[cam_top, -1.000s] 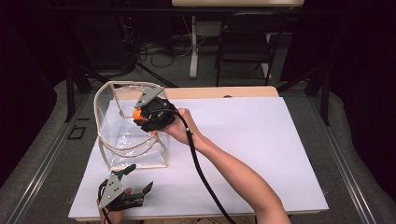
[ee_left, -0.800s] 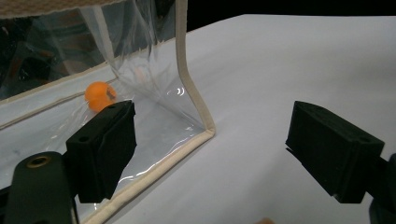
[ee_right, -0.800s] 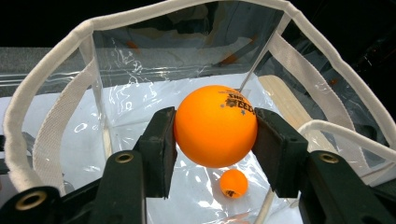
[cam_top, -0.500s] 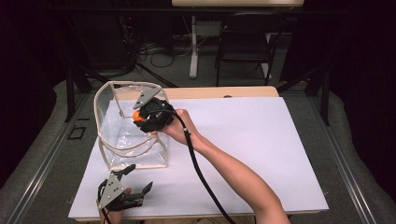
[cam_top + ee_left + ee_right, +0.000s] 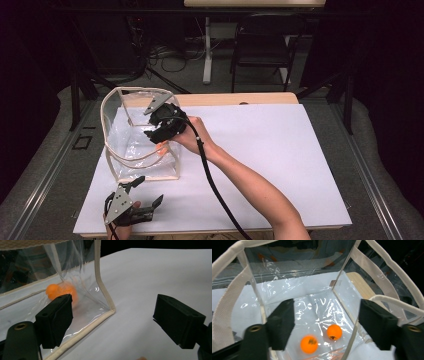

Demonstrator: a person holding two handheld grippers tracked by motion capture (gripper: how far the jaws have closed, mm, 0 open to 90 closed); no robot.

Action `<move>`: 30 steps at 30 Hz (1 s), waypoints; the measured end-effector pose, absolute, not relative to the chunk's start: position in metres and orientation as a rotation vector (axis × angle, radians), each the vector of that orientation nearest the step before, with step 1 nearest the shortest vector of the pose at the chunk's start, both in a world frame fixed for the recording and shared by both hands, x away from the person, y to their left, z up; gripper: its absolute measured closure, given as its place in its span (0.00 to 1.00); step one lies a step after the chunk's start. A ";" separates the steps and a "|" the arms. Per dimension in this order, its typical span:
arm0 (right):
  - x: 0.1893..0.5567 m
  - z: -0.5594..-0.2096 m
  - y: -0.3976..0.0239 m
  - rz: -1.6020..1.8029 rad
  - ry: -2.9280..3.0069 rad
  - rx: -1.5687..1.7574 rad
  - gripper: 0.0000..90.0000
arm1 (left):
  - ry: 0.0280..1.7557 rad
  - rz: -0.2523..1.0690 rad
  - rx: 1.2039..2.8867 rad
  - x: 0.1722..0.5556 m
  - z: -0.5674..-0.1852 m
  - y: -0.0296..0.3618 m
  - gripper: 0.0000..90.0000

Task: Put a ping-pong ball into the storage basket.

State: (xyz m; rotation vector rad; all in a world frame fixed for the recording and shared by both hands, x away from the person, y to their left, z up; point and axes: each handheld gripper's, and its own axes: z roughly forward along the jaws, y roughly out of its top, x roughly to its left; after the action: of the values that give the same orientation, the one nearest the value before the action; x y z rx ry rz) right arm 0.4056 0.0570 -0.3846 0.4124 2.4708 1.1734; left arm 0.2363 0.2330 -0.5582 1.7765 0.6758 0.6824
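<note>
Right gripper [image 5: 159, 134] jaws just opened, empty, over clear bag [image 5: 294, 297] w/ 2 orange balls [image 5: 334, 332]. Left gripper [image 5: 137, 197] wide, idle. Risk: pulling out could snag a handle [image 5: 229, 300], tipping the bag.

Your right gripper [image 5: 159, 131]: black body, grey three-cornered plate on top, thick black cable trailing back along your forearm. Your right arm bare, no sleeve.

Your left gripper [image 5: 131, 200]: same black build, grey three-cornered plate with small dark screw holes, thin black cable looping beside it.

Your jaws in left gripper view [image 5: 112, 322]: two chunky black blocks, matte, squared edges, small holes in faces; brass-coloured ringed screw in base of one.

Your jaws in right gripper view [image 5: 327, 325]: same black blocks, one brass-ringed screw at each base.
</note>
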 end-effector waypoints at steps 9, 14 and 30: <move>0.408 -0.379 0.037 1.263 2.482 0.457 0.11 | 0.677 0.681 1.780 0.236 -0.558 0.232 0.17; 0.409 -0.375 0.027 1.299 2.502 0.458 0.06 | 0.676 0.680 1.782 0.237 -0.559 0.232 0.17; 0.406 -0.376 -0.002 1.315 2.553 0.444 0.00 | 0.675 0.678 1.785 0.236 -0.559 0.232 0.17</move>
State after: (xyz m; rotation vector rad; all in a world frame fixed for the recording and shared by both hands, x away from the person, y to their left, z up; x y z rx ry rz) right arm 0.4062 -0.0022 -0.3757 0.4440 2.5527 1.3148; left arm 0.2363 0.2316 -0.5587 1.7847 0.6751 0.6777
